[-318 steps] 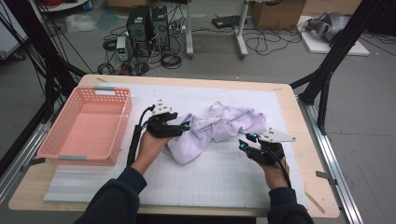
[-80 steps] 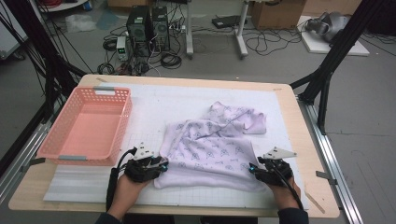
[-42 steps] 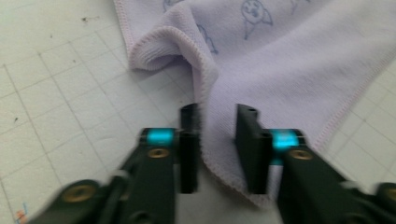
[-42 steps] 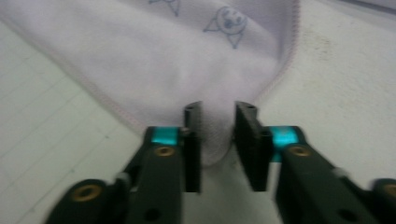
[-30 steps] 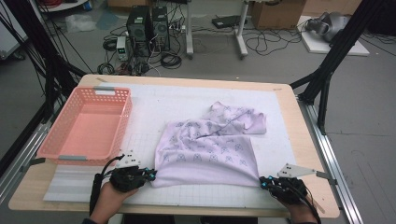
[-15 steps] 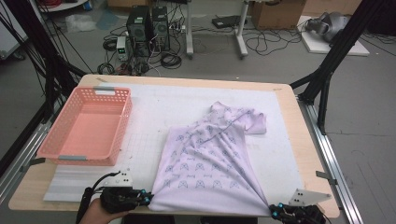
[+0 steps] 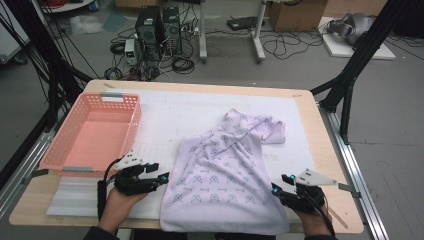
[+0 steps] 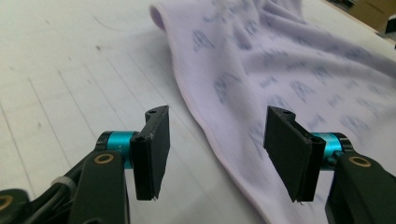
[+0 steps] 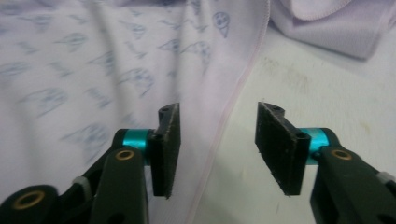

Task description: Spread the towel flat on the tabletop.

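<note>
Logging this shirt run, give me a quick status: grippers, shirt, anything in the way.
Both jaws just opened: left gripper and right gripper hold nothing. Lilac shirt spread flat on the mat, hem near table edge. Pink basket off left, clear.

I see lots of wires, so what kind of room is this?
Probably a lab or workshop: computer towers and loose cables sit on the floor behind a wooden table, with black frame posts around it.

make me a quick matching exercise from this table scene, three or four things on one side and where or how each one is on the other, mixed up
Things:
1. pink basket
2. lilac garment
3. left gripper
4. right gripper

States:
A. spread out on the white mat
B. jaws open, at the cloth's near right edge
C. empty, on the table's left
D. jaws open, beside the cloth's left hem

Pairs: 1-C, 2-A, 3-D, 4-B
</note>
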Motion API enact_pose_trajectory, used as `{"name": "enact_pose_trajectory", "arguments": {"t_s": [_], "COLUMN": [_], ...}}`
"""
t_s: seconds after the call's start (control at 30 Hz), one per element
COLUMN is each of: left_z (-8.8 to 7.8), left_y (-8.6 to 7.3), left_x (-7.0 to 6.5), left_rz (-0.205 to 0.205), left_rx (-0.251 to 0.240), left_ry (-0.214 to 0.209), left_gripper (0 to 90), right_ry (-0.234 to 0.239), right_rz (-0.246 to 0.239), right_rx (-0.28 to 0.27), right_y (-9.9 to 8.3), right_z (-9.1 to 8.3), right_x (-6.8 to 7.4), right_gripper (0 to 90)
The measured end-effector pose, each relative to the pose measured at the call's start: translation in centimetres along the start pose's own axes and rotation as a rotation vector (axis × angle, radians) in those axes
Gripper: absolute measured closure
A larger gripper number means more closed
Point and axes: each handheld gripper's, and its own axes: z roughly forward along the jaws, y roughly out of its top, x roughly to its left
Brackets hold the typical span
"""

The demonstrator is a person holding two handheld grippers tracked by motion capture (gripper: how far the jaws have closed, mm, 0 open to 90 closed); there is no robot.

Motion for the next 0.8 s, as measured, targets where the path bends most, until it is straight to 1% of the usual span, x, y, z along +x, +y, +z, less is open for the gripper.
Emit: {"name": "enact_pose_trajectory", "arguments": {"t_s": [0.03,0.07,0.1,0.17,0.2,0.23,0.3,0.33,0.4,0.5,0.57,0.6,0.63,0.67,0.7,0.77,0.8], "left_z": [0.5,1.1,1.5,2.4,2.8,3.1,3.7,3.9,4.5,5.5,6.2,6.7,7.2,7.7,8.3,9.6,10.1], "left_y": [0.3,0.7,0.9,1.5,1.7,2.0,2.4,2.6,3.0,3.9,4.6,4.9,5.2,5.4,5.7,6.0,6.0], "left_x": [0.2,0.3,0.4,0.6,0.7,0.8,1.0,1.1,1.2,1.5,1.7,1.8,1.9,2.0,2.0,1.9,1.8], "left_rz": [-0.002,-0.009,-0.011,-0.021,-0.019,-0.023,-0.030,-0.034,-0.033,-0.022,-0.026,-0.026,-0.023,-0.021,-0.023,0.002,0.018], "left_rx": [0.005,0.002,0.004,0.005,0.010,0.005,-0.014,-0.020,-0.026,-0.023,-0.026,-0.027,-0.024,-0.021,-0.014,0.008,0.018], "left_ry": [0.015,0.029,0.030,0.047,0.051,0.057,0.060,0.053,0.047,0.054,0.057,0.062,0.062,0.059,0.058,0.063,0.064], "left_gripper": [41.4,41.0,41.1,41.2,41.1,41.2,40.7,40.3,40.5,40.7,40.9,41.2,41.4,41.8,42.3,42.2,42.4], "right_ry": [-0.012,-0.014,-0.010,-0.004,0.000,0.007,0.008,0.011,0.019,0.048,0.049,0.059,0.081,0.094,0.094,0.103,0.112], "right_rz": [-0.006,-0.008,-0.007,0.003,0.009,0.011,0.010,0.012,0.022,0.037,0.050,0.055,0.047,0.039,0.022,0.010,0.008], "right_rx": [0.011,0.020,0.031,0.038,0.041,0.043,0.049,0.055,0.079,0.077,0.078,0.081,0.088,0.096,0.100,0.111,0.126], "right_y": [0.4,0.7,1.0,1.4,1.6,1.8,2.1,2.1,2.2,2.3,2.3,2.4,2.5,2.6,2.7,2.8,2.9], "right_z": [0.9,1.7,2.6,3.8,4.4,4.9,5.8,6.2,6.9,7.2,7.2,7.2,7.2,7.3,7.2,7.1,6.9], "right_x": [-0.2,-0.3,-0.6,-1.0,-1.2,-1.3,-1.5,-1.6,-1.8,-2.3,-2.5,-2.6,-2.7,-2.6,-2.5,-2.6,-2.6], "right_gripper": [54.6,55.7,57.7,57.8,58.0,58.0,57.6,57.4,57.7,61.3,66.6,72.2,82.0,82.9,84.2,85.5,85.8]}}
